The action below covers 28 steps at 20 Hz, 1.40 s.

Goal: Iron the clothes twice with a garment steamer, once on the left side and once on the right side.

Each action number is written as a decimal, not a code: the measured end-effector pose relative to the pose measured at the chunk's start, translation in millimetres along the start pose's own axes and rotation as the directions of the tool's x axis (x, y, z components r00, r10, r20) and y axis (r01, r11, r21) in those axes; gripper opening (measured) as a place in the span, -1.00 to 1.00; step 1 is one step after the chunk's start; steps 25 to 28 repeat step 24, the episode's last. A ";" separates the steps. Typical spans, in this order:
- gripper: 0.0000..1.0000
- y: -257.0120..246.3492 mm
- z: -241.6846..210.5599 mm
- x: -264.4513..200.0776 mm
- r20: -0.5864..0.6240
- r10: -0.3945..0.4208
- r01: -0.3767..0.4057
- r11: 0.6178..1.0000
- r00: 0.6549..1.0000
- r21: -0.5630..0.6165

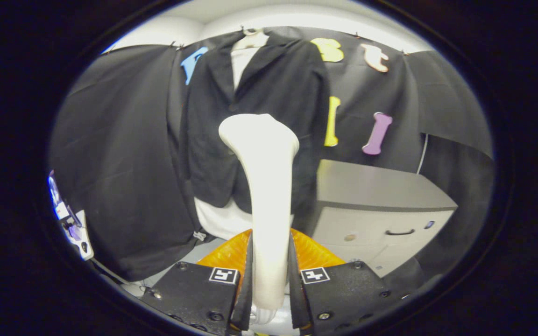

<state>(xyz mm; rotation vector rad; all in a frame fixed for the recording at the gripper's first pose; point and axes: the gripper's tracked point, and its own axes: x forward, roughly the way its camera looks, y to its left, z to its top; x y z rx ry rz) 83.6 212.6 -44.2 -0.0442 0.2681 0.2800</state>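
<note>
- At the far left, beside the booth's black cloth wall [115, 154], a small cluster of gear [70, 224] shows, too blurred to make out.
- A black jacket [273, 93] hangs against the cloth on a pale hanger [252, 37]; the fabric is matte and softly creased, with broad lapels open over a white shirt [240, 65], whose hem shows below the jacket.
- The garment steamer [266, 186], smooth glossy off-white plastic, rises upright between the fingers: a slim handle widening into a broad, rounded head that stands in front of the jacket's middle. Whether the head touches the cloth cannot be told.
- The gripper [269, 284] is closed down to the handle's width, both fingers pressing its sides; ribbed orange parts sit just behind them.
- To the right, a pale grey cabinet [381, 210] with a flat top and a dark curved drawer handle stands beyond the fingers.
</note>
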 end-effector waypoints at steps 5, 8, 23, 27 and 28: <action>-0.29 -124.5 5.3 -67.4 0.035 -0.078 0.074 0.992 0.996 0.102; -0.29 -187.8 -11.3 -102.5 0.028 -0.110 0.105 0.983 0.994 0.148; -0.28 -278.4 -86.4 -175.2 0.022 -0.155 0.148 0.972 0.988 0.181; -0.28 -276.0 -85.5 -178.0 0.030 -0.151 0.143 0.973 0.988 0.180; -0.28 -276.0 -85.5 -178.0 0.030 -0.151 0.143 0.973 0.988 0.180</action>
